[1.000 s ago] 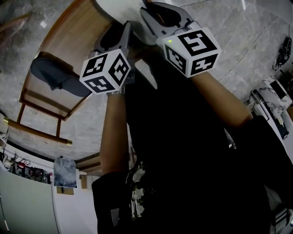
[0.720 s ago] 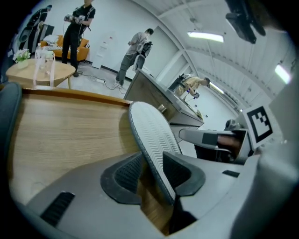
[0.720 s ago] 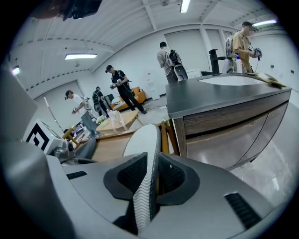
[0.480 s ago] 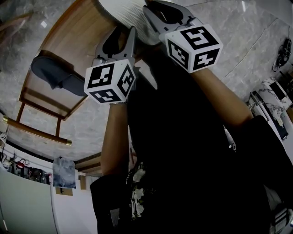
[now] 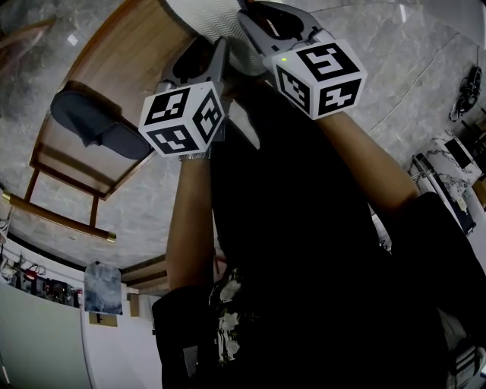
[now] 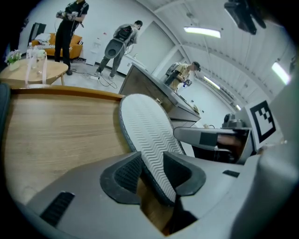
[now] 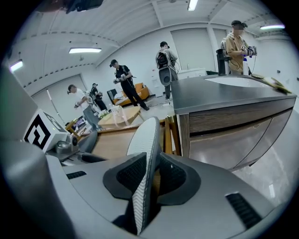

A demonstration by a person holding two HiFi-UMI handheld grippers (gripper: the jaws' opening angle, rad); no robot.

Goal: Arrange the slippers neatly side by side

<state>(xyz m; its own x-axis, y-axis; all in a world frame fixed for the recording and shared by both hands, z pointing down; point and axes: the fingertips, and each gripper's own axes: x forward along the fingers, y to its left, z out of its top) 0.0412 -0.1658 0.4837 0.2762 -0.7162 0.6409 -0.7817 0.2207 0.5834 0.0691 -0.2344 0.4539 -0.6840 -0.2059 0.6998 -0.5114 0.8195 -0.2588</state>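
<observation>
white slipper, tread facing left gripper view

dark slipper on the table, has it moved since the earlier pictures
No. The dark slipper sits at the same spot on the table edge as before.

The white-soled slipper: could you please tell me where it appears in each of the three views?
Head view: white-soled slipper at the top edge, left of centre.
Left gripper view: slipper in the centre, ribbed sole facing the camera.
Right gripper view: slipper in the centre, seen edge-on.
Shared landmark: the wooden tabletop.
</observation>
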